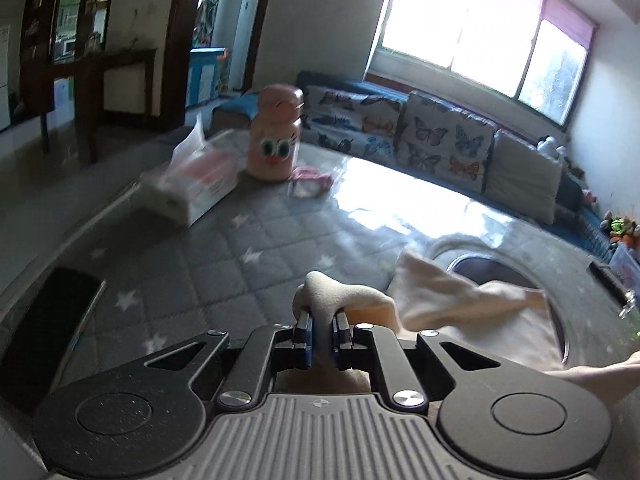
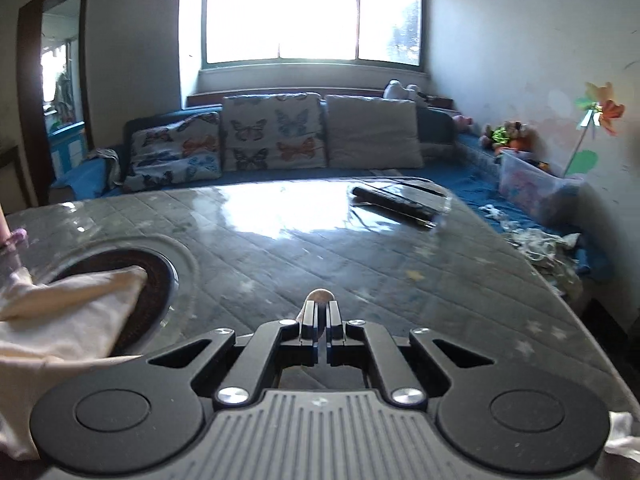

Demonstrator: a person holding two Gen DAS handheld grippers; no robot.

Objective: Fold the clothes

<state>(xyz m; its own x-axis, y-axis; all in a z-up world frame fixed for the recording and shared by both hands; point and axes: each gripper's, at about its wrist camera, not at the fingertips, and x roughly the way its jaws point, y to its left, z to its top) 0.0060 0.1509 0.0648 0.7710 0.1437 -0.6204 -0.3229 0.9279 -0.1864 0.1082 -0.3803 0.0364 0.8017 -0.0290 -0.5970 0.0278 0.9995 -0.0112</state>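
The table point(image 1: 224, 248), under a grey quilted cover with white stars and a glossy clear sheet, carries everything, and it has a round dark recess point(image 2: 156, 276) toward its near side; the cream garment point(image 1: 440, 292) hangs partly lifted over that recess, stretched between the two grippers, probably so that an edge can be carried across for a fold; the left gripper point(image 1: 322, 316) has its jaws narrowed on a thick bunch of the cloth, which bulges out above them; the right gripper point(image 2: 320, 308) has its jaws nearly together, with only a small nub of cloth showing at the tips, so it seems to pinch a thin corner; at the far left stand a tissue box point(image 1: 188, 184) and a pink bottle point(image 1: 276, 136) with googly eyes, well apart from the work; a dark flat object point(image 2: 394, 200) lies far right; no writing can be read, as the box is blurred.
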